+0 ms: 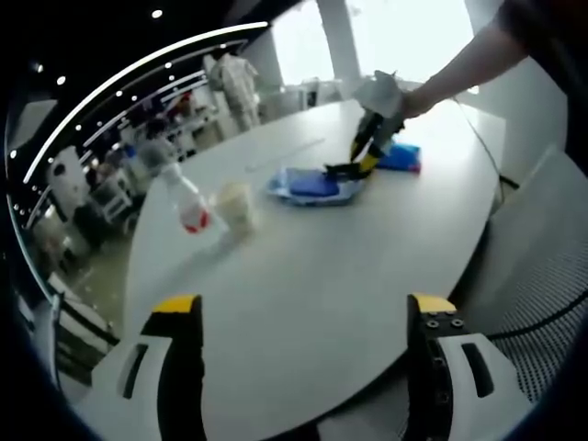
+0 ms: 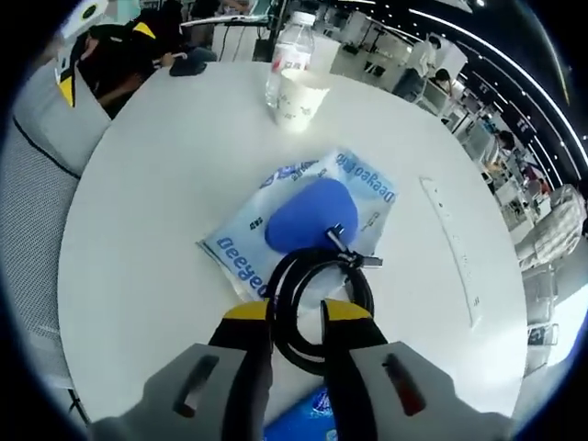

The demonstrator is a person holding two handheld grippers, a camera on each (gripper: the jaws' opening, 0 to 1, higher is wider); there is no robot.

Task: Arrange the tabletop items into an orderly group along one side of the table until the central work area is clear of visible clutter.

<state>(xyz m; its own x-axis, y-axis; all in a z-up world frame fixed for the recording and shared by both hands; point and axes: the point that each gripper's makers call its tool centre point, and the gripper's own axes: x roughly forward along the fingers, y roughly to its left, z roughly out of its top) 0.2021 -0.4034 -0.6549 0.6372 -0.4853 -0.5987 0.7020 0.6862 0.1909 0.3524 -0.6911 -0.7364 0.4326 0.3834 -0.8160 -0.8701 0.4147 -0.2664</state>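
My right gripper (image 2: 297,317) is shut on a black coiled cable (image 2: 281,283), held just above a clear packet with a blue pad (image 2: 310,220) on the white round table (image 2: 147,202). A water bottle (image 2: 289,50) and a paper cup (image 2: 299,101) stand together at the table's far side. A second blue packet (image 2: 308,412) lies under the jaws. In the left gripper view, my left gripper (image 1: 306,310) is wide open over the table's near edge, holding nothing. Beyond it are the bottle (image 1: 186,200), cup (image 1: 235,204), clear packet (image 1: 312,186), blue packet (image 1: 402,156) and right gripper (image 1: 369,147) with the cable (image 1: 342,171).
A mesh chair (image 2: 37,156) stands by the table's left edge, and another mesh chair (image 1: 542,276) sits at the right. A long white strip (image 2: 455,248) is set in the tabletop. People and desks fill the room behind.
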